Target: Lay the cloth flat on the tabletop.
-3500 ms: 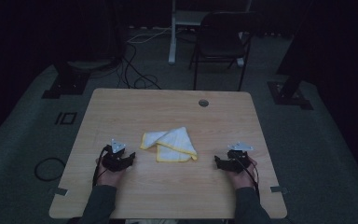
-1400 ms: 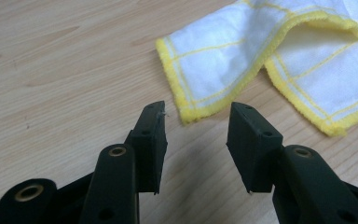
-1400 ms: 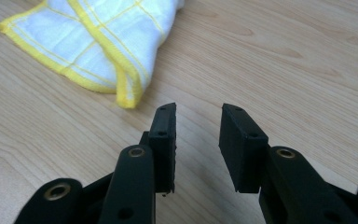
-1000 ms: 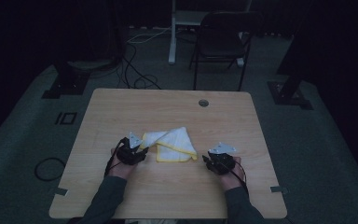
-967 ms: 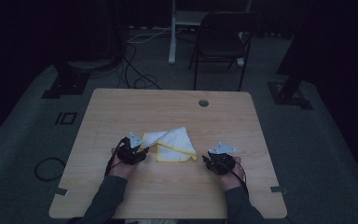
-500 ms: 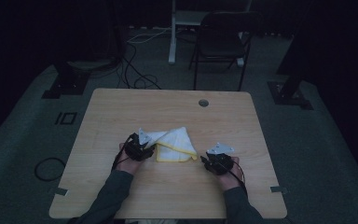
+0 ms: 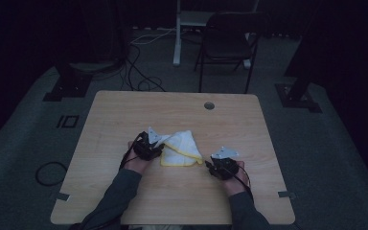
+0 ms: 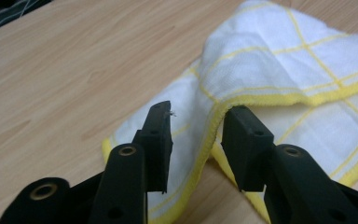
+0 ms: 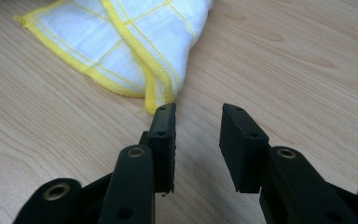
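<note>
Cloth: a white woven cloth with yellow grid lines and a yellow stitched hem [image 7: 179, 149], loosely folded into a rough triangle, lies near the middle of the pale wooden tabletop [image 7: 124, 110], between the two hands.
Left tongs: the left tongs [image 8: 196, 128] sit at the cloth's left edge, their jaws apart but just now drawing closer; a raised fold of the hem [image 8: 261, 99] stands between them and is not yet pinched.
Right tongs: the right tongs [image 9: 196, 122] hover low over bare wood, jaws apart and empty; the cloth's pointed corner [image 9: 156, 103] lies just ahead of one jaw, close to touching it.
Seen from above: the left tongs [image 7: 146, 146] overlap the cloth's edge; the right tongs [image 7: 223, 165] rest just off its lower right tip.
How it will handle: I judge it light, soft and limp; it will sag and slide on the smooth wood, not lift flat. Nothing fragile about it.
Where to grip: the stitched hem looks thickest and firmest, so corners and the lifted fold are the best bites.
Risk: a shallow bite may catch one layer only, or slip off the hem; two layers overlap near the right corner.
Surroundings: a dark chair [image 7: 230, 43] stands beyond the far edge.
</note>
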Demonstrator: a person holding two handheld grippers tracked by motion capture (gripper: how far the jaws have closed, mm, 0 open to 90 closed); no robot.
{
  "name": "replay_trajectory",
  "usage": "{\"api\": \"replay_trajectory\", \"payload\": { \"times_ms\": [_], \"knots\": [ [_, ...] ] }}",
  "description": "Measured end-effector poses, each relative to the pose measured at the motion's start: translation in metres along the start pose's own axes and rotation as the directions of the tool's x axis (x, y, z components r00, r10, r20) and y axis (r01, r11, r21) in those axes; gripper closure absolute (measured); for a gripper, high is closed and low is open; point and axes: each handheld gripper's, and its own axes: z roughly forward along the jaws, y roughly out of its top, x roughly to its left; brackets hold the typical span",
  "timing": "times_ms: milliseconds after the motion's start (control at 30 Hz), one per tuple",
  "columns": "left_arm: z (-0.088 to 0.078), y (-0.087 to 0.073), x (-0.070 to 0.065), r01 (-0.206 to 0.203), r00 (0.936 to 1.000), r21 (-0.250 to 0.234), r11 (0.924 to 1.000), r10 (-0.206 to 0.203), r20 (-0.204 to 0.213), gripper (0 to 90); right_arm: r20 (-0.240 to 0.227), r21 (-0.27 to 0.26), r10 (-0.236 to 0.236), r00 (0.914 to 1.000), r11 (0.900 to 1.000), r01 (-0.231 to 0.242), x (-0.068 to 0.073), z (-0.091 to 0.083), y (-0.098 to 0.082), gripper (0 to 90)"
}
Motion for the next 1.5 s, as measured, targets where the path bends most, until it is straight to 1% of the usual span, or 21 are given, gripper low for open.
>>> {"api": "replay_trajectory", "payload": {
  "times_ms": [133,367,600,767,867,1000,1100,1233,1300,1367,1433,1500],
  "knots": [
    [0.001,0.007,0.001,0.007,1.0000,-0.009,0.9999,-0.007,0.004,66.7,-0.002,-0.001,-0.005,1.0000,1.000,0.005,0.002,0.000,0.001,65.3],
    [0.002,0.019,0.004,0.006,0.9999,-0.017,0.9998,-0.006,0.011,72.7,-0.008,-0.003,-0.009,0.9999,1.000,0.009,0.004,0.002,0.003,63.8],
    [0.007,0.028,0.006,-0.009,0.9999,-0.013,0.9999,0.009,0.012,86.8,-0.015,-0.004,-0.013,0.9998,1.000,0.013,0.007,0.005,0.006,62.9],
    [0.009,0.032,0.008,-0.004,1.0000,-0.011,0.9999,0.004,0.007,87.9,-0.021,-0.006,-0.019,0.9996,1.000,0.019,0.010,0.007,0.009,62.7],
    [0.012,0.036,0.012,0.012,0.9999,-0.009,0.9999,-0.012,0.002,88.1,-0.026,-0.008,-0.021,0.9995,1.000,0.021,0.012,0.009,0.010,62.2],
    [0.014,0.039,0.015,0.022,0.9998,-0.009,0.9997,-0.022,-0.003,88.2,-0.032,-0.009,-0.020,0.9993,1.000,0.020,0.014,0.011,0.012,61.4],
    [0.016,0.041,0.018,0.041,0.9992,-0.011,0.9991,-0.041,-0.003,88.2,-0.038,-0.007,-0.022,0.9990,1.000,0.022,0.015,0.013,0.013,61.4],
    [0.017,0.043,0.020,0.047,0.9988,-0.010,0.9988,-0.047,-0.009,88.2,-0.042,-0.006,-0.021,0.9989,1.000,0.020,0.017,0.016,0.014,61.4],
    [0.019,0.046,0.023,0.050,0.9987,-0.007,0.9988,-0.050,-0.012,88.2,-0.044,-0.016,-0.013,0.9990,1.000,0.013,0.018,0.018,0.016,63.9],
    [0.021,0.048,0.023,0.054,0.9984,-0.004,0.9986,-0.054,-0.015,88.3,-0.058,-0.026,-0.003,0.9983,1.000,0.001,0.018,0.018,0.018,67.1],
    [0.022,0.049,0.024,0.059,0.9982,-0.004,0.9983,-0.059,-0.016,88.3,-0.070,-0.034,0.003,0.9975,0.999,-0.006,0.018,0.018,0.020,73.2],
    [0.023,0.050,0.026,0.061,0.9980,-0.001,0.9981,-0.061,-0.018,88.2,-0.069,-0.041,-0.014,0.9975,0.999,0.011,0.019,0.019,0.023,81.9]
  ]
}}
